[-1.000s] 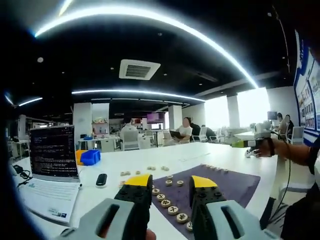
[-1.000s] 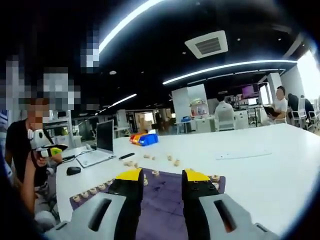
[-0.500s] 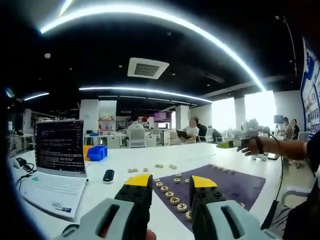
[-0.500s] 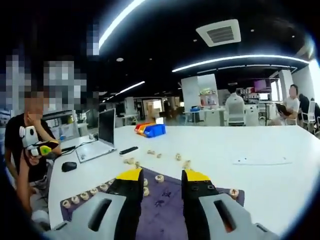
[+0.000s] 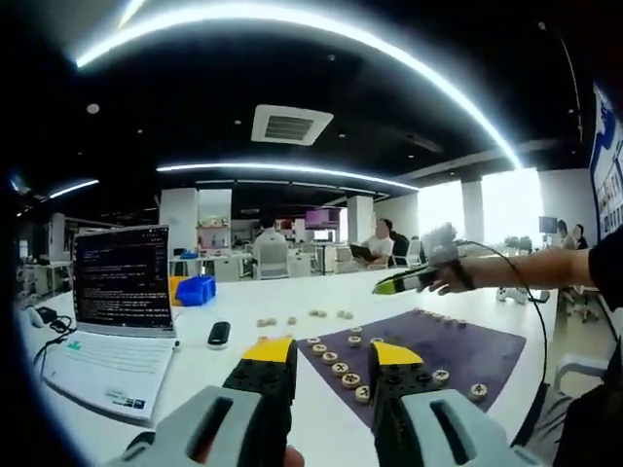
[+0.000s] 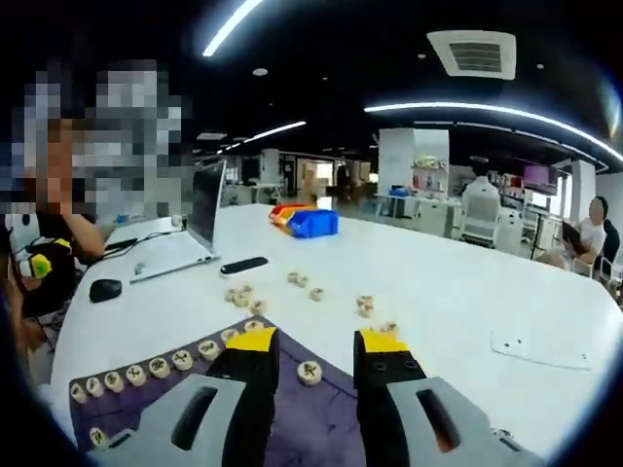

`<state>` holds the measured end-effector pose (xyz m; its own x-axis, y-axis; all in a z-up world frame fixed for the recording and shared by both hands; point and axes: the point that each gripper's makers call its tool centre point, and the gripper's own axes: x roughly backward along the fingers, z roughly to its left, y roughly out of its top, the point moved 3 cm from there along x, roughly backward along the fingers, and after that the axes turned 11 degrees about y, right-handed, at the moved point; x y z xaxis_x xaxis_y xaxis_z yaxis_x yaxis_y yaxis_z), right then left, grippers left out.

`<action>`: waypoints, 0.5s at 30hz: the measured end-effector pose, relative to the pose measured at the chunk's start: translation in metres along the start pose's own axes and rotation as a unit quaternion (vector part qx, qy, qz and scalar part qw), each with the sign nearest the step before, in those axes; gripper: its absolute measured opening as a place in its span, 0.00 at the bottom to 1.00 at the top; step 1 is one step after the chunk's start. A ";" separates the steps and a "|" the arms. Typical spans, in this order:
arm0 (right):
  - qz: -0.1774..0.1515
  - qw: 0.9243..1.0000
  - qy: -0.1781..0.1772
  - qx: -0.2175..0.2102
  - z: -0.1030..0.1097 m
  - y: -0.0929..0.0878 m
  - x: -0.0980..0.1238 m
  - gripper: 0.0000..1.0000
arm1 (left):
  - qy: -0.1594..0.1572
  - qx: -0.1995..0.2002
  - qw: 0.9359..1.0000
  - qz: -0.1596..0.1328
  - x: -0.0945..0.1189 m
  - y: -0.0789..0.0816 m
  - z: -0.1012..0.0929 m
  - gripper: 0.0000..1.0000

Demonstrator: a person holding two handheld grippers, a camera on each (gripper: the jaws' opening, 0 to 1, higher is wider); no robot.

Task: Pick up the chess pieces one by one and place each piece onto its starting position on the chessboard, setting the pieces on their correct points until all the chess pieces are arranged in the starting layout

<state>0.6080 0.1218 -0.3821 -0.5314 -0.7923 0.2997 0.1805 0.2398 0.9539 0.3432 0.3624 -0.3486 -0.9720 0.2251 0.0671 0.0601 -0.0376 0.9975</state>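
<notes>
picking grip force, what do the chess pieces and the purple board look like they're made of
The chess pieces look like pale wood or wood-toned plastic: matte tan discs with dark marks on top, too small to tell which. The purple board looks like a soft cloth or felt mat: flat, matte, lying thin on the white table. The right gripper has its fingers either side of one piece.

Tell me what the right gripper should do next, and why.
Probably ease the right gripper forward and down onto the round chess piece lying on the purple chessboard just ahead between its open jaws. It holds nothing, and that piece is the nearest one lined up with it.
</notes>
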 end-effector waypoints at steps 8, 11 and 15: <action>0.041 0.999 0.019 -0.006 0.007 -0.020 -0.064 0.32 | 0.005 -0.003 1.000 0.004 -0.003 -0.002 0.001 0.31; 0.045 0.999 0.030 -0.005 0.010 -0.022 -0.084 0.32 | 0.009 -0.009 1.000 0.008 -0.003 -0.004 0.003 0.31; 0.048 0.998 0.031 -0.006 0.012 -0.020 -0.097 0.31 | 0.021 -0.005 1.000 0.007 0.000 -0.003 0.012 0.31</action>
<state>0.6467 0.2008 -0.4300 -0.4587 -0.7992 0.3884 0.2383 0.3104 0.9203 0.3455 0.3739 -0.3512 -0.9798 0.1835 0.0794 0.0713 -0.0507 0.9962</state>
